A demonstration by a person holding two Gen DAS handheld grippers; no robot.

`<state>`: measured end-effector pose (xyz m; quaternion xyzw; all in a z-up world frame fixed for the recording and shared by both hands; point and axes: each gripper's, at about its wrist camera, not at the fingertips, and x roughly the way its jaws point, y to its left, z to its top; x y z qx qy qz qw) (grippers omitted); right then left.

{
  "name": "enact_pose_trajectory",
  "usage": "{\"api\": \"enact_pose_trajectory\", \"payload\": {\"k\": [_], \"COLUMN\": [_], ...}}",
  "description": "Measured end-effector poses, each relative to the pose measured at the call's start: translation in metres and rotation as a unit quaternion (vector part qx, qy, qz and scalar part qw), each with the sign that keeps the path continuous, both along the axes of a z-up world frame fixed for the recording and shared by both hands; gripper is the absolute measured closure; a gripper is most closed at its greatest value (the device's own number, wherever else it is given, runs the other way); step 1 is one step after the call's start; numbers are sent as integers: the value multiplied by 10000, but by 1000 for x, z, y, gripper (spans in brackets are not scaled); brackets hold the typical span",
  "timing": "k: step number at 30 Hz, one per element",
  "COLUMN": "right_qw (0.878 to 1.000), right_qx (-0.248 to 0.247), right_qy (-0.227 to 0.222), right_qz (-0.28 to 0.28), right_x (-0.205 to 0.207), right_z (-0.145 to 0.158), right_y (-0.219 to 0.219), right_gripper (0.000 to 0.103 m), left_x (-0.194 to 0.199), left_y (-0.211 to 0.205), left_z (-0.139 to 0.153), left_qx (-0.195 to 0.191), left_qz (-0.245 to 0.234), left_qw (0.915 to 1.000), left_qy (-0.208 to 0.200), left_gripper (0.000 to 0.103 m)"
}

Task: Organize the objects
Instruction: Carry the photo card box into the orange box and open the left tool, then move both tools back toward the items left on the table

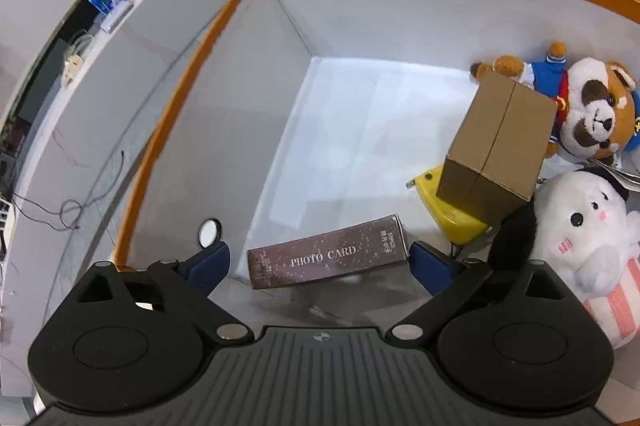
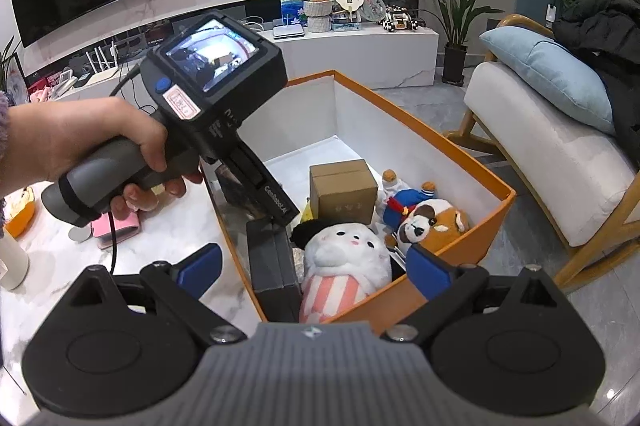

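Between the spread fingers of the left gripper [image 1: 320, 260] lies the photo card box [image 1: 326, 257], ungripped; the right gripper [image 2: 314, 272] gapes empty.

Maroon photo card box [image 1: 327, 257] between open tongs, possibly resting on orange bin [image 1: 168, 130] floor.

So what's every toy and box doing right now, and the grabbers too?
Left hand-held gripper: open, the dark sparkly PHOTO CARD box between its fingers.
Right hand-held gripper: open, empty.
Orange-rimmed white storage box: open, no lid.
Brown cardboard box: closed, tilted.
White round plush toy: lying in the box.
Red panda plush in blue: lying down.
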<state>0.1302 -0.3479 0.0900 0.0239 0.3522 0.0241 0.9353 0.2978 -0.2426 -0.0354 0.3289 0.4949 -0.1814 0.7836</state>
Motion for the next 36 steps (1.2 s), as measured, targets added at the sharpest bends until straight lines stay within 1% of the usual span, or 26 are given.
{"api": "enact_pose_trajectory", "payload": {"k": [2,4,6,9,10,13,14,16,17,19,21,23,24,26,28,32,36], "right_qw": [10000,9999,9999,10000,10000,9998,9997,9996,9995,9991,9986,9982,9980,9978,9972,9952,9948], "right_qx": [1,65,68,-1,21,183,217,258,288,369,458,529,558,584,595,790,867], "right_qy": [15,1,15,17,12,-3,-13,-56,-81,-143,-206,-249,-275,-312,-439,-570,-421], "right_qz": [-29,-81,-92,-51,-55,-115,-125,-138,-140,-157,-176,-131,-76,37,129,127,317], "right_x": [0,-1,-1,-1,-1,-1,-1,-4,-5,-9,-12,-15,-16,-18,-17,-12,-4], "right_z": [0,0,0,-2,-2,-2,-1,0,1,3,6,8,9,13,19,25,20], "right_y": [-1,-3,-2,0,0,-3,-4,-6,-7,-10,-11,-10,-8,-2,6,22,50], "right_gripper": [5,5,5,5,5,5,5,5,5,5,5,5,5,5,5,5,5], "left_x": [1,2,-2,-11,-16,-27,-30,-39,-44,-58,-77,-101,-114,-137,-155,-180,-193], "left_y": [1,4,5,9,13,23,27,40,47,65,83,101,110,124,137,161,184], "left_z": [3,10,20,40,48,66,72,85,91,102,113,122,125,126,121,100,78], "left_qx": [-59,-196,-360,-596,-742,-1042,-1101,-1272,-1386,-1666,-1769,-1818,-1836,-1819,-1781,-1767,-1862], "left_qz": [65,221,234,176,168,210,267,410,476,604,733,876,965,1102,1278,1665,1886], "left_qw": [9999,9993,9980,9944,9923,9880,9866,9835,9821,9774,9732,9669,9625,9544,9490,9405,9342], "left_qy": [-65,-242,-473,-860,-975,-1116,-1171,-1222,-1186,-1152,-1269,-1563,-1748,-2097,-2268,-2379,-2387], "left_gripper": [0,0,0,0,0,0,1,11,12,12,11,10,6,4,3,3,2]}}
